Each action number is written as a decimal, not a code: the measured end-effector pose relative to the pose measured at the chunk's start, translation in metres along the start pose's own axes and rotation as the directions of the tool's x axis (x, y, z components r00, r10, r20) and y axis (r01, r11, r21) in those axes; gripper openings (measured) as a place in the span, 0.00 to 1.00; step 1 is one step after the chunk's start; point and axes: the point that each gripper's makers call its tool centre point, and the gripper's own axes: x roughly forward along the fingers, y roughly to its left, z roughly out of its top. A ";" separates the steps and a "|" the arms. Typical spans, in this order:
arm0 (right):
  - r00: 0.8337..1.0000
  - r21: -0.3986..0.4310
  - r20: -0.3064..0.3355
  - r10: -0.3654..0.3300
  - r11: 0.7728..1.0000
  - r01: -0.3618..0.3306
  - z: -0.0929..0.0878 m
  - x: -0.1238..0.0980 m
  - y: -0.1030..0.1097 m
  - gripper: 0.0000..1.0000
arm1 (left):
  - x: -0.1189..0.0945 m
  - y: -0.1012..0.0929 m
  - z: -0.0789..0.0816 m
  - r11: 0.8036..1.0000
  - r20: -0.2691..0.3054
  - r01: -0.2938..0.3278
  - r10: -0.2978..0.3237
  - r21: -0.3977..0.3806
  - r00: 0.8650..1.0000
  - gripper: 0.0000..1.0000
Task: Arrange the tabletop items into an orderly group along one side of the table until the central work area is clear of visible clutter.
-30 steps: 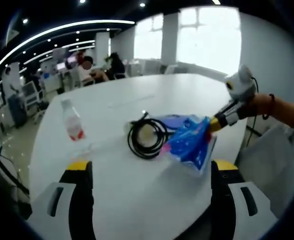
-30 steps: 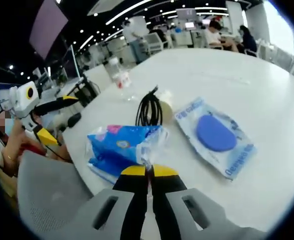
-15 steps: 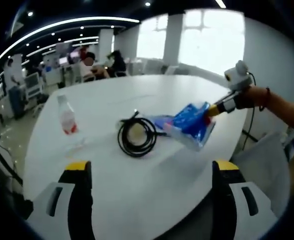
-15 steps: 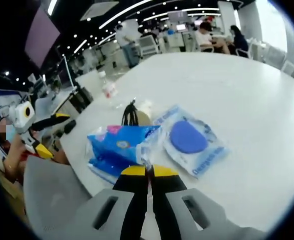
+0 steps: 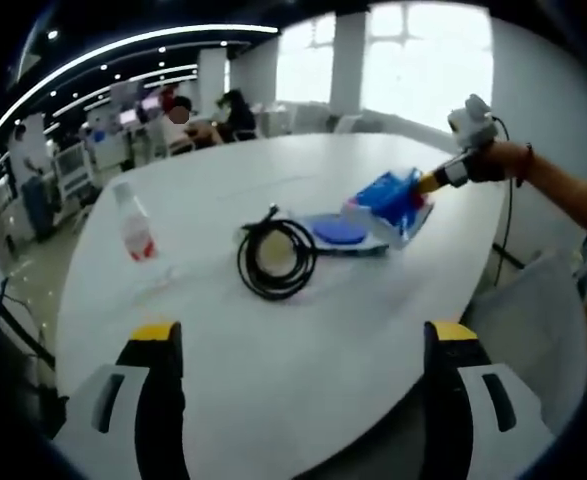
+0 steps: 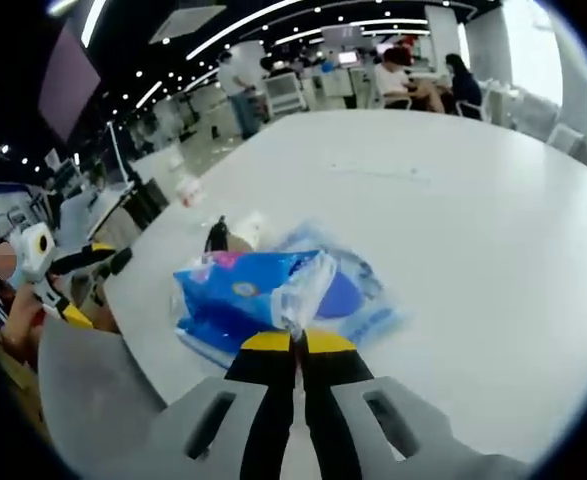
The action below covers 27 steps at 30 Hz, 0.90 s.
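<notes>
My right gripper (image 6: 294,345) is shut on the plastic edge of a blue tissue pack (image 6: 248,292), lifted above the white table (image 6: 453,220). Under the pack lies a clear packet with a blue round pad (image 6: 351,293). In the left gripper view the right gripper (image 5: 441,178) holds the tissue pack (image 5: 386,198) over the far right of the table, beside the blue pad packet (image 5: 339,232). A coiled black cable (image 5: 274,258) lies mid-table and a small bottle with a red label (image 5: 136,226) stands at the left. My left gripper (image 5: 298,345) is open over the near table edge, holding nothing.
The left gripper (image 6: 58,270), held by a person, appears at the left of the right gripper view. The cable (image 6: 217,235) and bottle (image 6: 186,188) sit beyond the pack. People sit at desks (image 6: 413,75) in the background. A grey chair (image 5: 533,320) stands by the table's right edge.
The right gripper has carried the tissue pack up and away toward the far right of the table, uncovering the blue pad packet in the left gripper view. Both cameras shifted slightly.
</notes>
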 end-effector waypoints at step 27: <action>0.992 0.025 0.038 -0.122 0.992 0.121 0.030 0.002 -0.098 0.02 | 0.033 0.001 0.010 0.999 -0.011 0.026 -0.026 0.025 1.000 0.97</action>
